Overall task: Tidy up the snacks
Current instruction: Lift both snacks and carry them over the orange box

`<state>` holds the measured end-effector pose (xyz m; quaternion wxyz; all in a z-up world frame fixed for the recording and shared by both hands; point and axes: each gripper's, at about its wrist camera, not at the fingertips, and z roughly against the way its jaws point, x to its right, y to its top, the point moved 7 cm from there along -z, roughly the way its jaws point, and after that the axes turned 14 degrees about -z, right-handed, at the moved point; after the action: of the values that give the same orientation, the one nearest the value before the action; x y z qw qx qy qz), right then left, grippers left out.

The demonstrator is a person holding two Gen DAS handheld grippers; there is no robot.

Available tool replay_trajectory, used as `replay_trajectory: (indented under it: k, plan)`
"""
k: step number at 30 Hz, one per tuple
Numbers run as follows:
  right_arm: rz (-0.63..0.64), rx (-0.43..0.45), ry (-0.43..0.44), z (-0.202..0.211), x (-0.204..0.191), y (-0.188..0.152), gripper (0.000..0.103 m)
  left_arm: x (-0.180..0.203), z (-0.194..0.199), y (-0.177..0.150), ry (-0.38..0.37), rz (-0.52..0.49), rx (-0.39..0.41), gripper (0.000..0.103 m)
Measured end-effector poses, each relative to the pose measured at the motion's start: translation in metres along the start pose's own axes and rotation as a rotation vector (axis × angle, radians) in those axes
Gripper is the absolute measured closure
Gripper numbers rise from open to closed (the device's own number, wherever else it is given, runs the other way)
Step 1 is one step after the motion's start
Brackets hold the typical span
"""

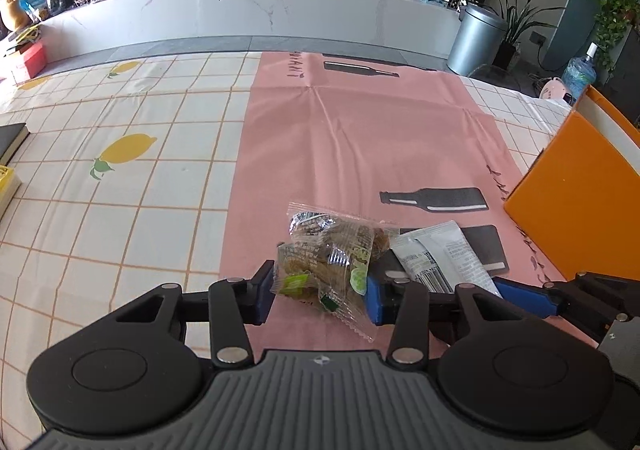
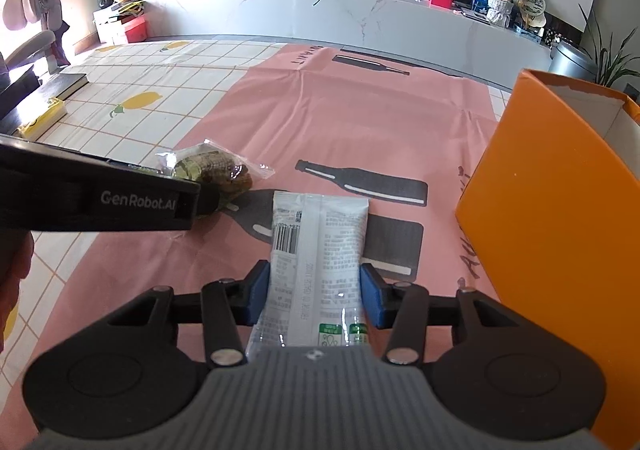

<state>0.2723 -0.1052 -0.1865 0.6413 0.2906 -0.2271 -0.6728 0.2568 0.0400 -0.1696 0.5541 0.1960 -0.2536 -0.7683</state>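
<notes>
Left tongs (image 1: 318,296) clenched on clear snack bags (image 1: 330,264), right tongs (image 2: 314,300) grasping white packet (image 2: 316,258), orange box (image 2: 560,234) at three o'clock on bench (image 2: 168,98)

Open tabletop (image 1: 132,210) ahead and left; blocked right by orange box (image 2: 560,234); books (image 2: 44,106) at far left edge.

The left gripper (image 1: 318,292) is seen low in the left wrist view, angled downward, its blue pads pressed against both sides of a clear snack packet (image 1: 332,258). The right gripper (image 2: 316,296) is likewise pitched downward at the bottom centre of its view, its blue pads closed against a white sachet (image 2: 316,250). The left gripper's black body is seen entering from the left edge there.
</notes>
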Motion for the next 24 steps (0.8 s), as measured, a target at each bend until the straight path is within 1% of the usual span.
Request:
replay_trajectory:
  k: [4, 7, 11, 17, 20, 24]
  plan:
    - [-0.023, -0.039, -0.004, 0.007, 0.005, -0.006, 0.057, 0.014, 0.009, -0.008, -0.011, 0.02, -0.058, 0.053]
    - [-0.031, -0.074, -0.01, 0.016, 0.007, -0.014, 0.058, 0.022, 0.02, -0.011, -0.015, 0.037, -0.068, 0.053]
    - [-0.099, -0.101, 0.0, 0.035, 0.018, -0.027, 0.059, 0.029, 0.043, -0.008, -0.019, 0.053, -0.041, 0.053]
    - [-0.176, -0.106, 0.032, 0.075, 0.031, -0.046, 0.059, 0.047, 0.079, -0.005, -0.033, 0.043, 0.006, 0.053]
    - [-0.187, -0.088, 0.045, 0.1, 0.034, -0.052, 0.059, 0.06, 0.1, -0.007, -0.039, 0.028, 0.027, 0.053]
    - [-0.2, -0.034, 0.051, 0.137, 0.041, -0.053, 0.059, 0.074, 0.125, -0.011, -0.04, 0.017, 0.055, 0.053]
